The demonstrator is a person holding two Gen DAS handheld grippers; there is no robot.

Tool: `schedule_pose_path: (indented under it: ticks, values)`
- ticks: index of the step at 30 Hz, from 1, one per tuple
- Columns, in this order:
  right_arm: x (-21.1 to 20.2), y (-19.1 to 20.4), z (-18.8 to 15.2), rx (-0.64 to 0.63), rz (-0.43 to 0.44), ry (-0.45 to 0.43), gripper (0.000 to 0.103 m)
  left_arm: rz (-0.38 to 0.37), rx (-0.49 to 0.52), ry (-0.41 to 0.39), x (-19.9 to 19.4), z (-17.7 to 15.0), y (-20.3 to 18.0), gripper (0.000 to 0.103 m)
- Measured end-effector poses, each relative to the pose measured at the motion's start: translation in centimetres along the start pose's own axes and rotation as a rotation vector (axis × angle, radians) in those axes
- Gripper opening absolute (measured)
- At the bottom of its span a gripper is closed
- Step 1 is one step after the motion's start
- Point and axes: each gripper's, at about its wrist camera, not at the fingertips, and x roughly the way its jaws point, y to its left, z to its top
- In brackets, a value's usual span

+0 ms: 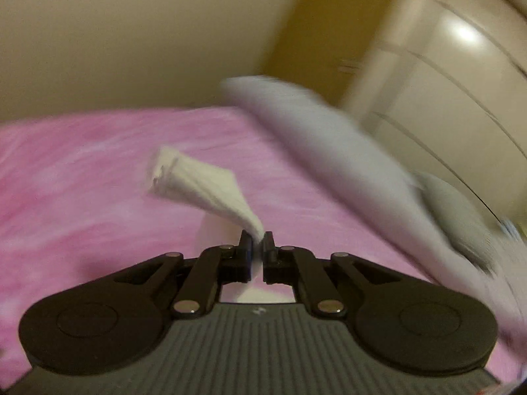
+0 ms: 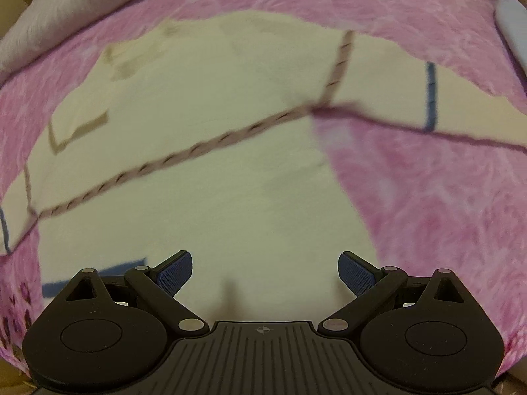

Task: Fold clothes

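Closest to the left wrist lens: left gripper, jaws pressed together, pinching a twisted point of white ribbed cloth. Cloth rising ahead of the fingertips and up to the left, flaring wide at its free end, lifted off the pink bedspread beneath. Right of the fingers, a blurred pale grey-blue garment running diagonally across the bed; whether lying or lifted, cannot tell. Beyond the bed, a cream wall and glossy wardrobe doors, smeared by motion.

Closest to the right wrist lens: right gripper, jaws spread wide, blue ribbed pads bare, nothing between them. Pointing steeply down at a cream shirt spread flat on the same pink bedspread. Shirt fabric directly between and ahead of the fingers, not gripped. Brown dashed stitching crossing ahead of the fingertips from lower left to upper right. Blue trim on the sleeve far right of the fingers, more blue just outside the left finger.
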Motion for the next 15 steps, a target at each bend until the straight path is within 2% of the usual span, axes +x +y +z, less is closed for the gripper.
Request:
schedule_pose_path:
  ticks: [3, 5, 8, 10, 12, 13, 15]
  values:
    - [-0.8, -3.6, 1.3, 0.017, 0.015, -0.024, 0.098, -0.156, 0.124, 0.028, 0.4, -2.8, -10.1, 0.003]
    - [-1.6, -6.4, 2.1, 0.032, 0.025, -0.039, 0.098, -0.263, 0.176, 0.079, 1.6, -6.6, -16.9, 0.004]
    - [-2.4, -10.3, 3.0, 0.05, 0.015, -0.055, 0.098, -0.385, 0.159, 0.267, 5.1, -13.7, -25.0, 0.016]
    - [-2.7, -12.8, 3.5, 0.073, 0.006, -0.058, 0.098, -0.42, 0.187, 0.438, 7.7, -19.2, -29.5, 0.016]
    - [-2.8, -15.3, 3.8, 0.104, 0.0, -0.056, 0.098, -0.405, 0.241, 0.588, 8.7, -23.4, -32.1, 0.014]
    - [-2.9, -16.5, 3.9, 0.127, 0.005, -0.057, 0.098, -0.404, 0.245, 0.619, 8.5, -24.3, -32.5, 0.014]
    - [-2.9, -18.8, 4.0, 0.171, 0.017, -0.065, 0.098, -0.417, 0.233, 0.615, 7.4, -24.4, -32.1, 0.016]
